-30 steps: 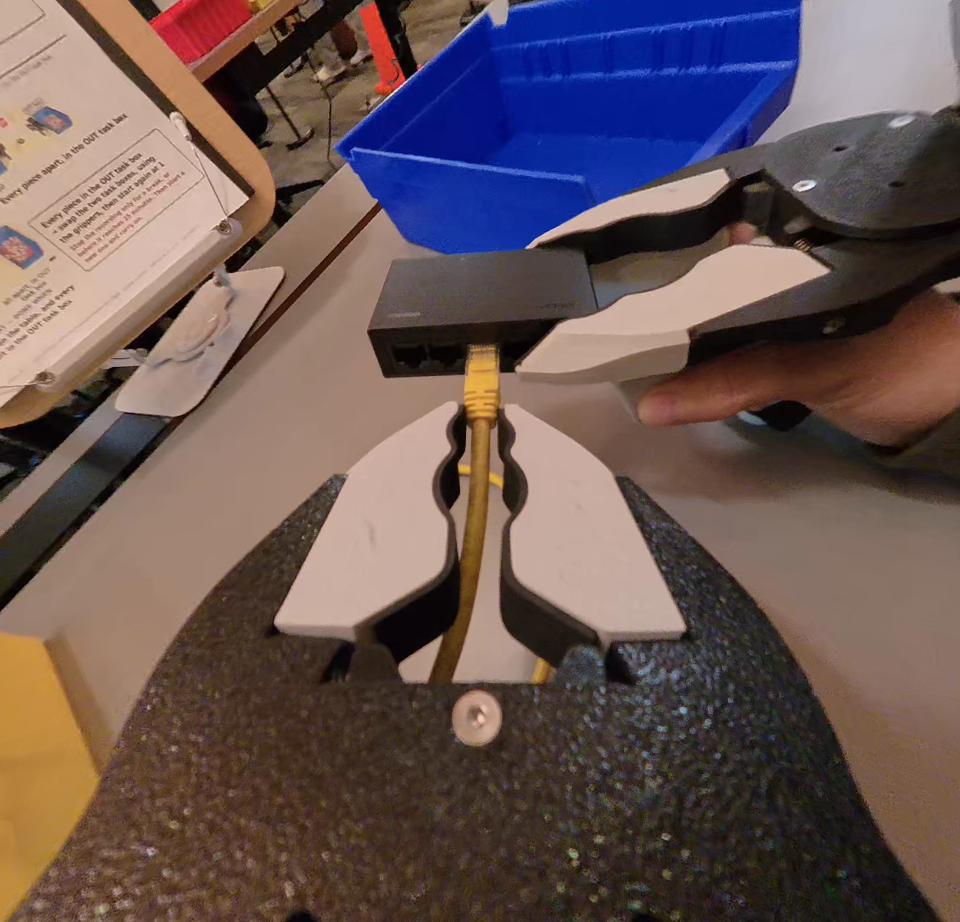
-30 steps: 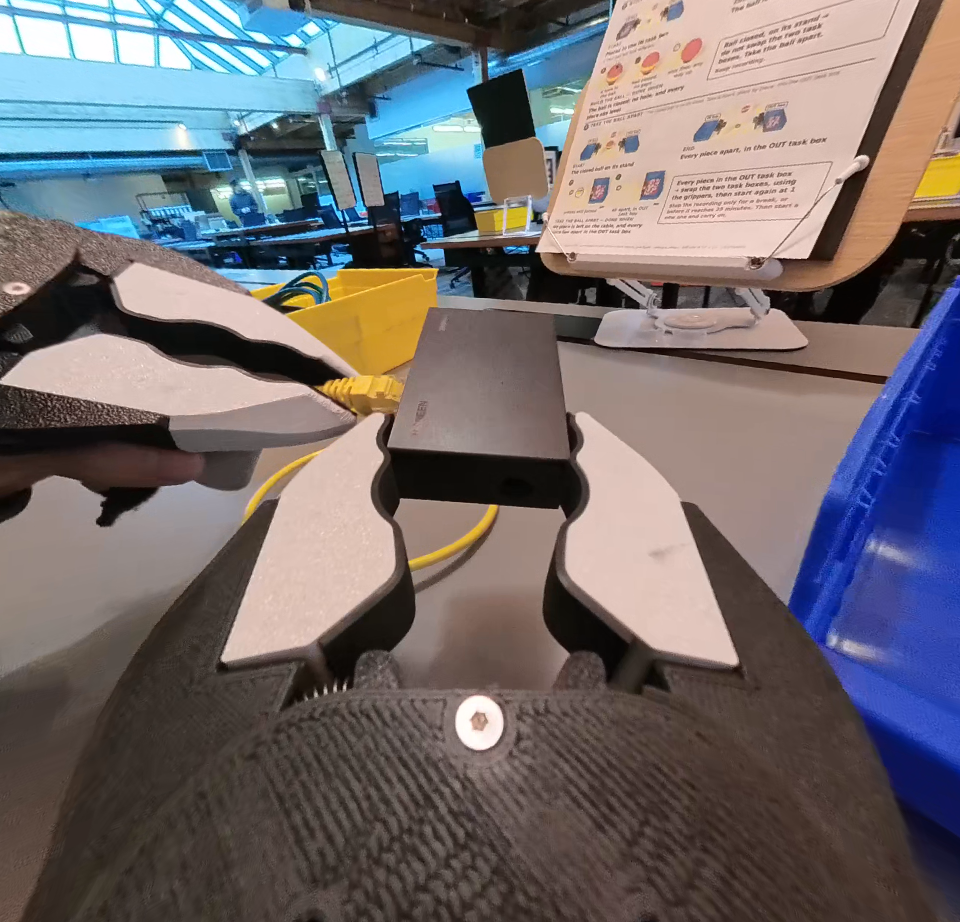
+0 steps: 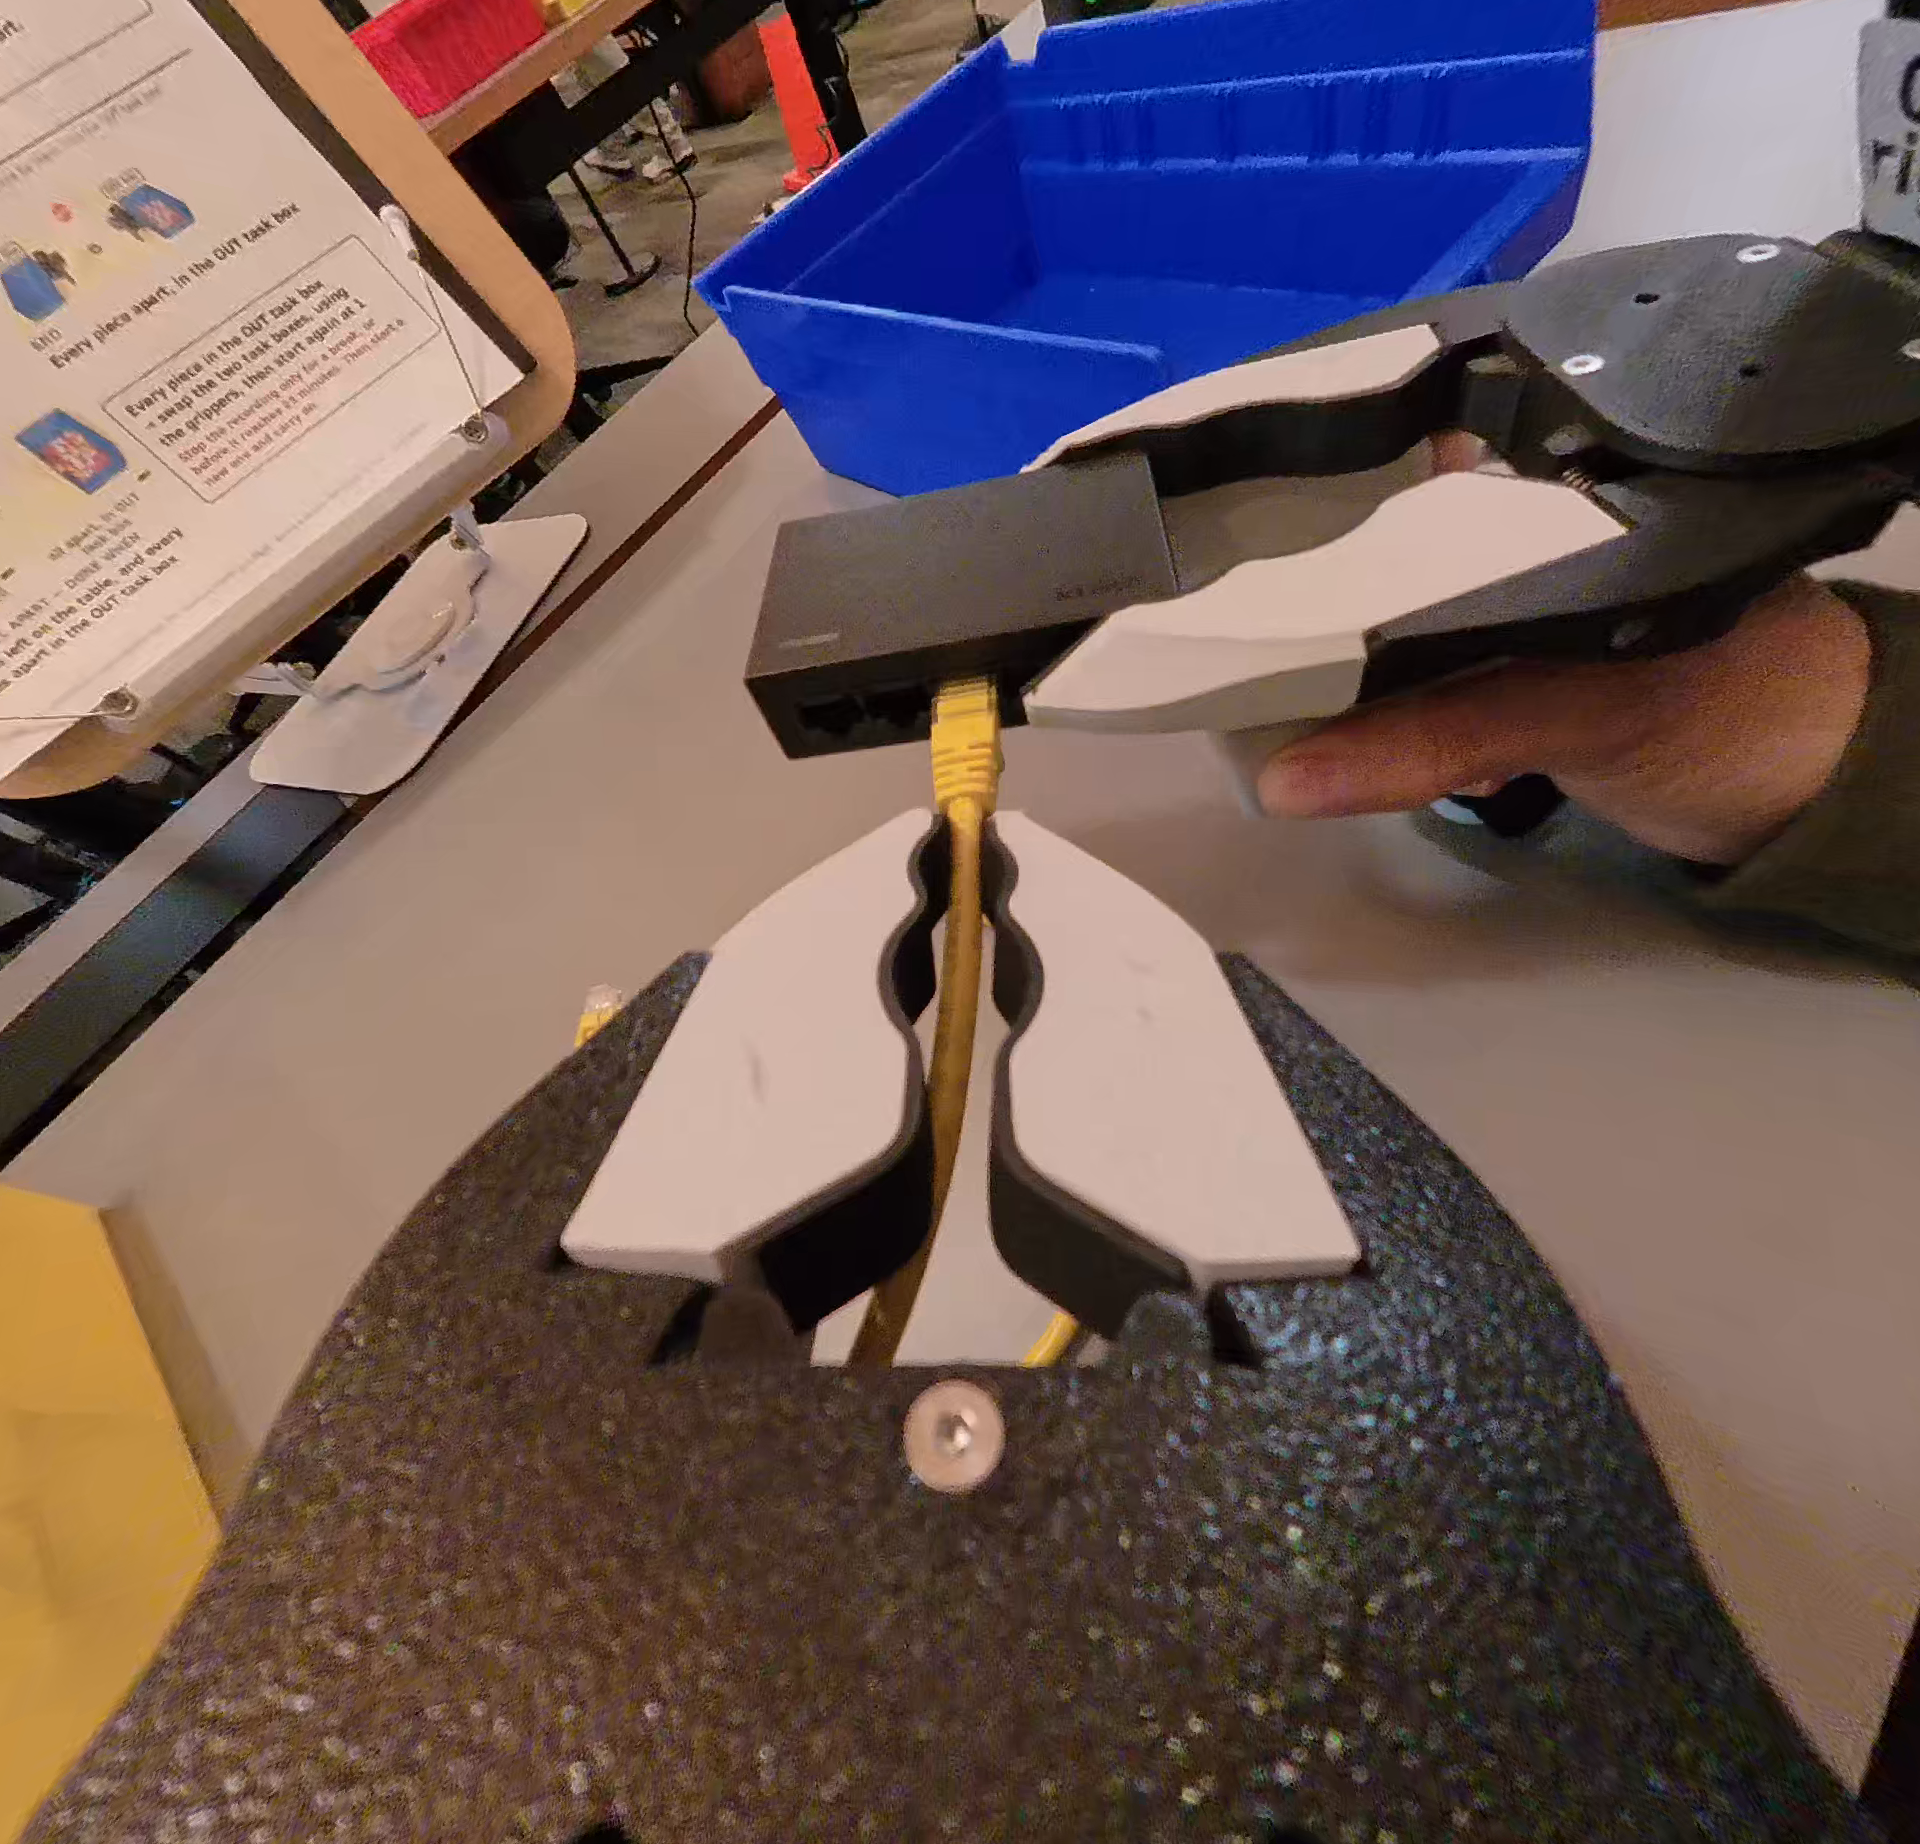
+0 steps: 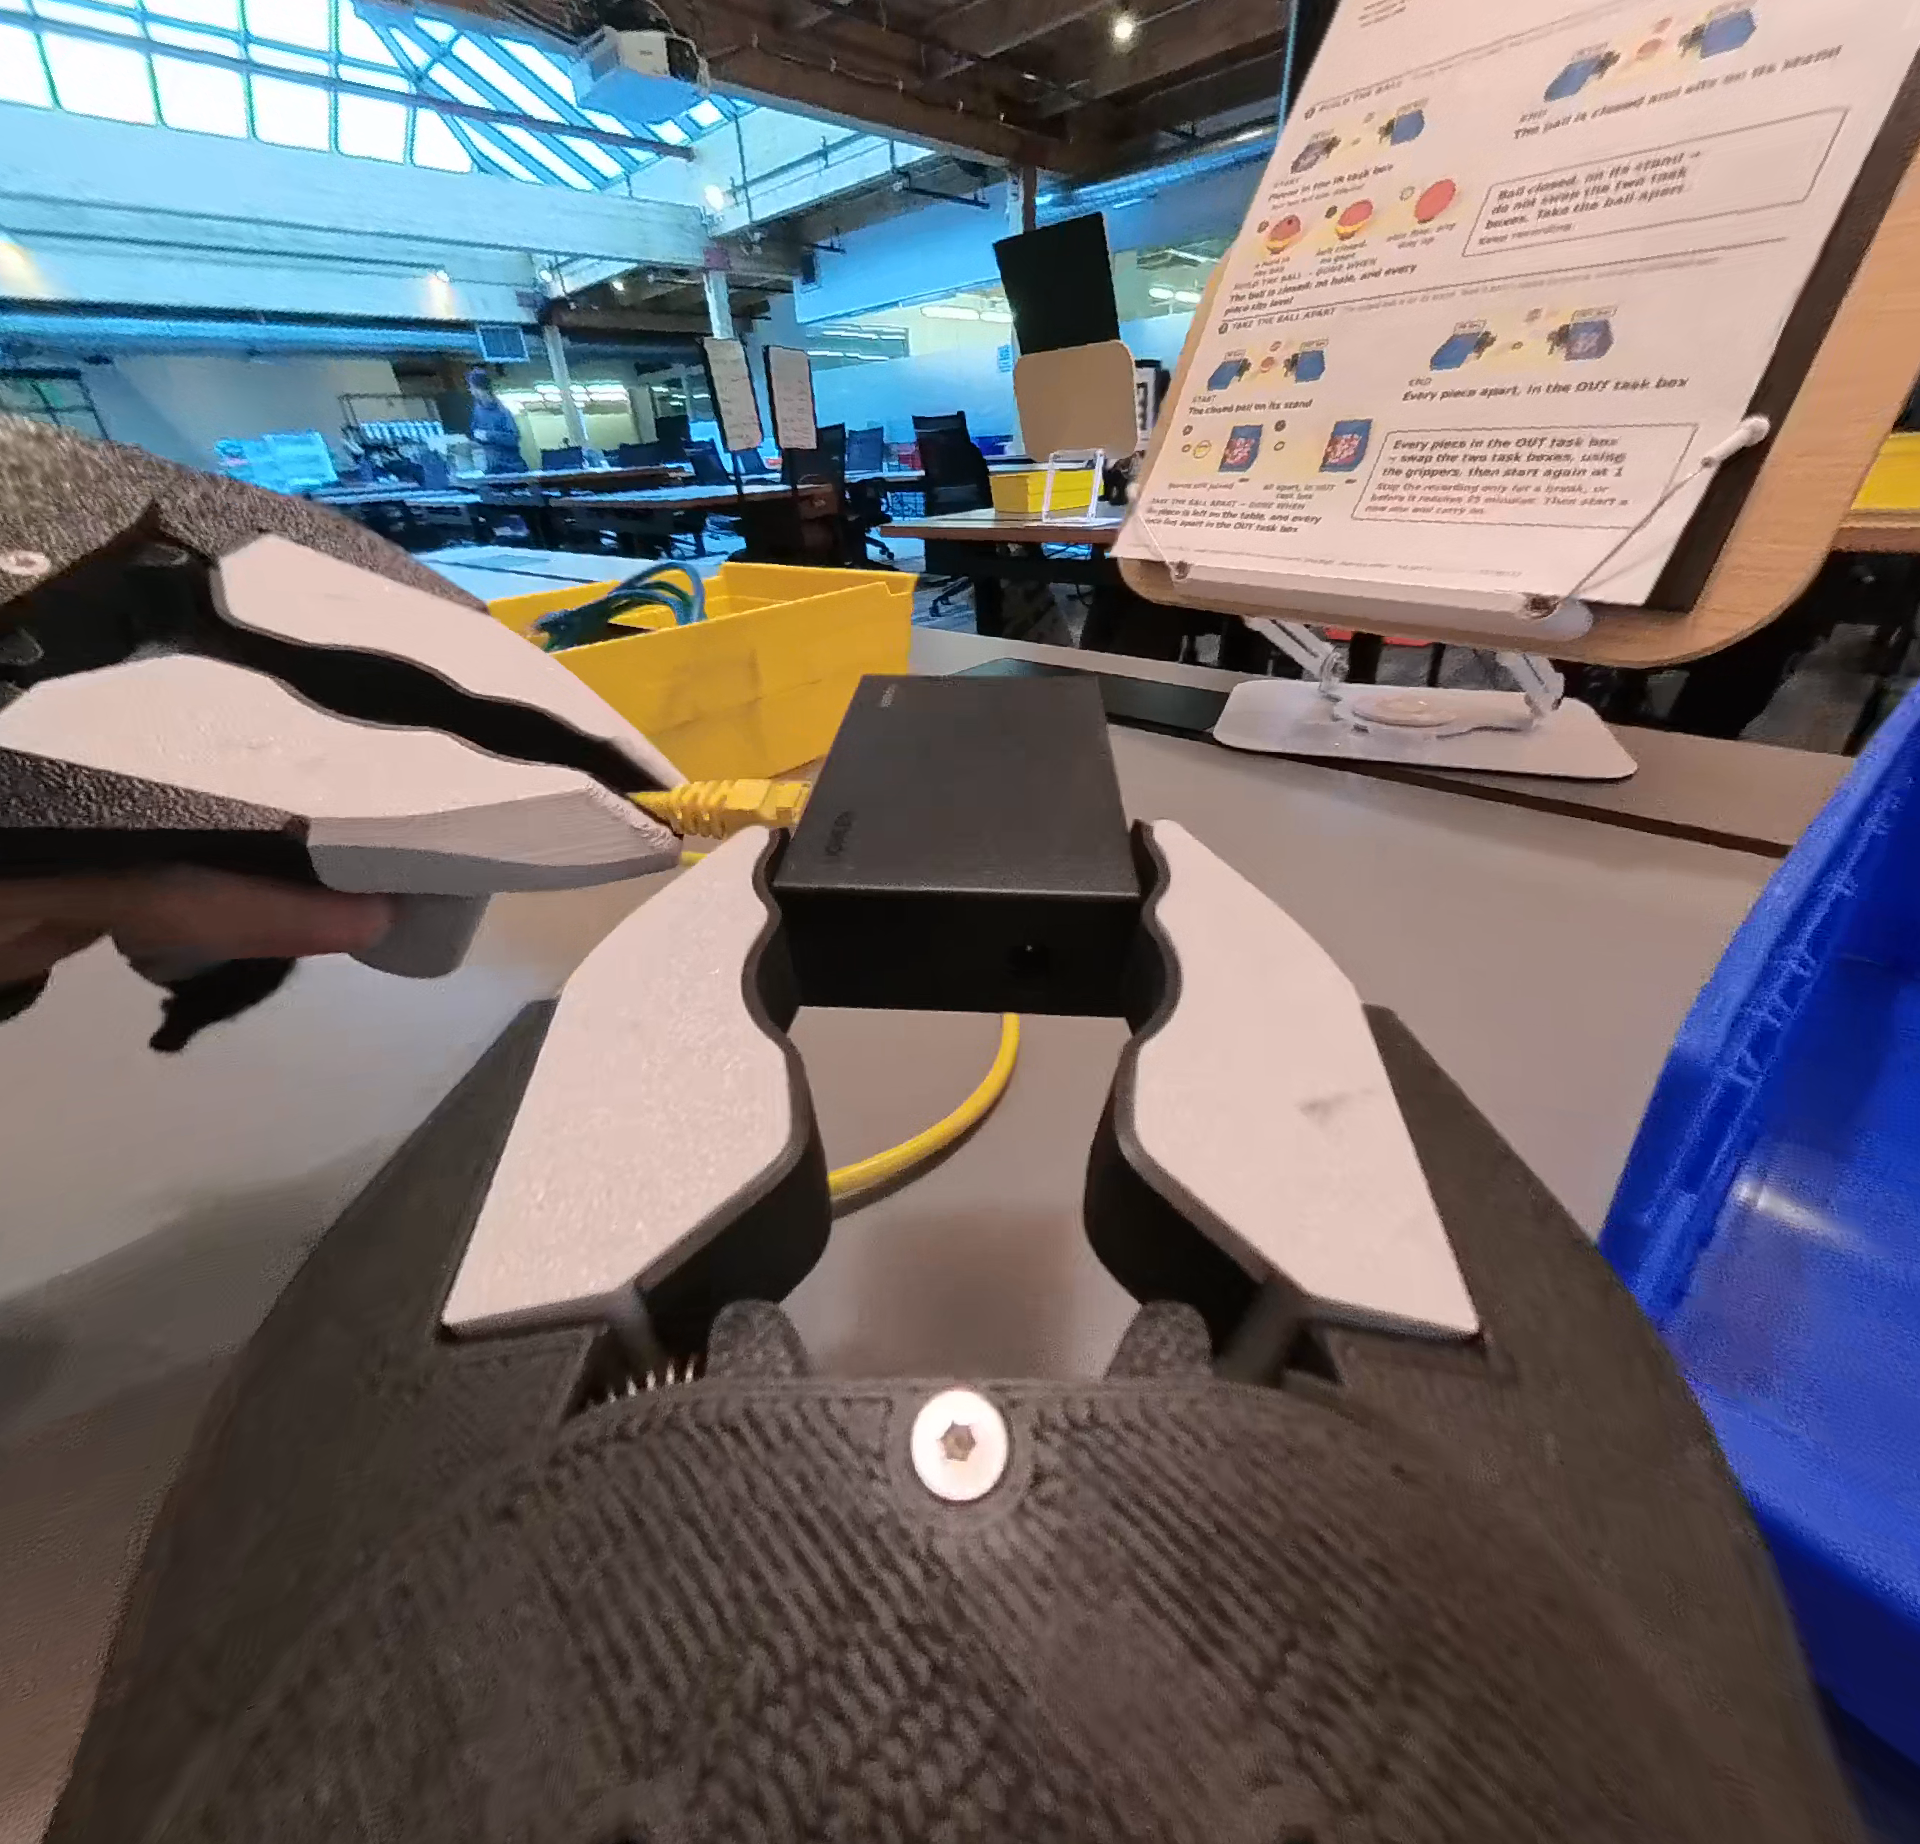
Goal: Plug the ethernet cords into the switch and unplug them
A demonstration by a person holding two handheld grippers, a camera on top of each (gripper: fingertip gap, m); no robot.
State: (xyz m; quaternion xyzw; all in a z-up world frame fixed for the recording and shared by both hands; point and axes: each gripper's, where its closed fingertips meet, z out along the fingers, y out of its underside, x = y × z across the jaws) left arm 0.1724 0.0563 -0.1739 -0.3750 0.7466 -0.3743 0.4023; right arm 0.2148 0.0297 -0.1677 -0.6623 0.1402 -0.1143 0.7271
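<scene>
A black switch (image 3: 966, 568) is held off the grey table by my right gripper (image 4: 956, 859), which is shut on its two long sides; it also shows in the right wrist view (image 4: 956, 786). A yellow ethernet cord (image 3: 961, 1015) runs between the fingers of my left gripper (image 3: 961, 828), which is shut on it just behind the plug (image 3: 966, 745). The plug's tip sits at a port in the switch's front face; I cannot tell how deep. The left gripper (image 4: 644, 807) meets the switch from the left. The cord's other plug (image 3: 597, 1010) lies on the table.
A blue bin (image 3: 1195, 267) stands behind the switch and close on the right in the right wrist view (image 4: 1787, 1119). A yellow bin (image 4: 748, 651) holds more cords. An instruction board on a stand (image 3: 208, 340) is at the table's far-left edge.
Both grippers keep their holds. The switch has tilted a little and shifted slightly to the right in the left wrist view. The plug stays at the port.
</scene>
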